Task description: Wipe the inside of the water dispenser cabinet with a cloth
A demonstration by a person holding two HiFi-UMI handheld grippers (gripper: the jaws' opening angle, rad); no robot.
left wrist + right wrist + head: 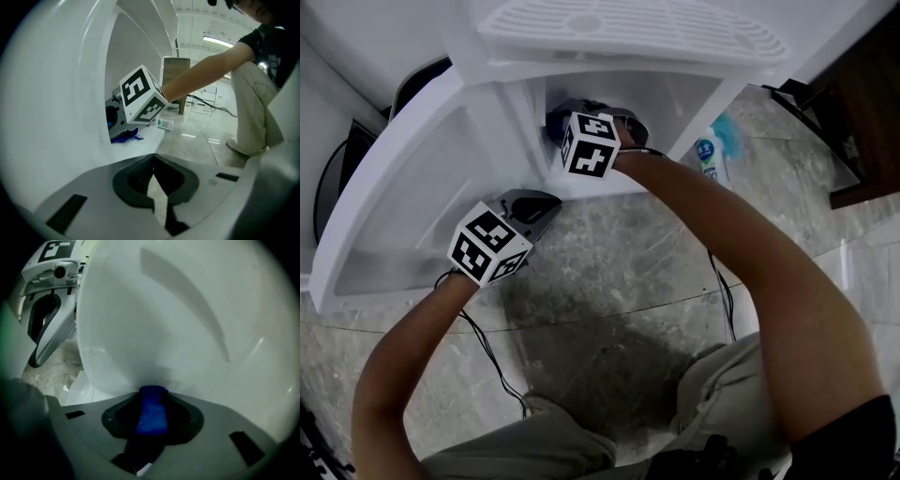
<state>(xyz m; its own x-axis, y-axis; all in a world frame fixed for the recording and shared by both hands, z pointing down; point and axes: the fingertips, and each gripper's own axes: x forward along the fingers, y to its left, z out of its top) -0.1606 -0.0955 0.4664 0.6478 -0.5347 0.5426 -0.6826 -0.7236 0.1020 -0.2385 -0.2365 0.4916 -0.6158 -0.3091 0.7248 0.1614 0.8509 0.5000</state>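
The white water dispenser's lower cabinet (680,98) stands open, its door (394,197) swung out to the left. My right gripper (572,117) reaches inside the cabinet, only its marker cube and body showing from above. It is shut on a blue cloth (152,414), whose front end presses against the white inner wall (187,324). The left gripper view shows the cloth (123,137) hanging under that gripper near the cabinet floor. My left gripper (542,204) sits at the door's inner edge just outside the opening, jaws shut (152,161) with nothing between them.
A white cleaner bottle (710,157) lies on the marble floor right of the dispenser. The drip tray (628,28) juts out above the opening. Dark wooden furniture (862,112) stands at the right. A black cable (492,356) trails across the floor by the person's knees.
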